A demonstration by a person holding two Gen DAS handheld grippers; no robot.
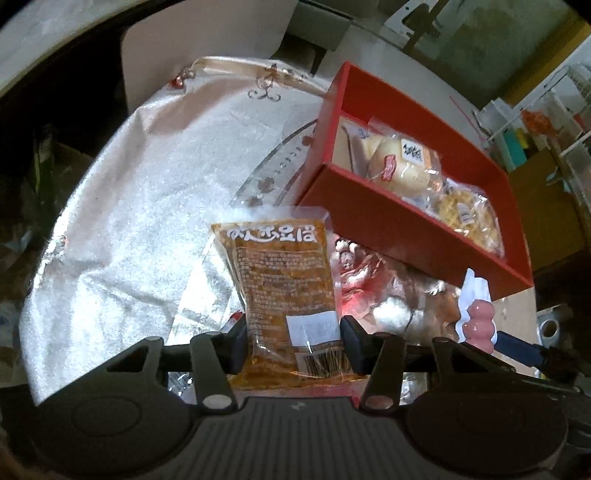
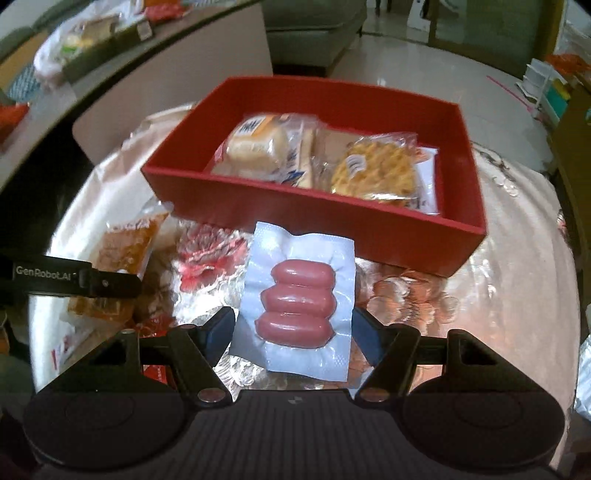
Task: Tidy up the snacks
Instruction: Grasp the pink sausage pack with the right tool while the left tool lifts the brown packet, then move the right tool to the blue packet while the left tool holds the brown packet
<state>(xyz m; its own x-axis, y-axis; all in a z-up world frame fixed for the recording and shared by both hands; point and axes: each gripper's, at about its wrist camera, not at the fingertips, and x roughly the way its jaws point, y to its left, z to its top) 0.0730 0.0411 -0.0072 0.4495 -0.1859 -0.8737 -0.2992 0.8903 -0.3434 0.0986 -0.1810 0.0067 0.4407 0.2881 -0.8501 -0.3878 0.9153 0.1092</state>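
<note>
In the left wrist view my left gripper (image 1: 293, 339) is shut on the lower end of an orange-brown snack packet (image 1: 284, 280), which stands up between the fingers. A vacuum pack of pink sausages (image 2: 295, 306) sits between the pads of my right gripper (image 2: 293, 332), which press on its two side edges. Just beyond both packs lies a red open box (image 2: 258, 199) holding a wrapped bun (image 2: 258, 144) and a wrapped waffle (image 2: 373, 170). The left view shows the same box (image 1: 369, 221) to the upper right and the sausage pack (image 1: 478, 321) at the right.
A shiny white tablecloth (image 1: 147, 203) with red flower prints (image 2: 210, 251) covers the round table. One black finger of the left gripper (image 2: 74, 282) reaches in from the left of the right wrist view. A grey sofa (image 2: 314, 33) and shelves (image 2: 546, 88) stand beyond the table.
</note>
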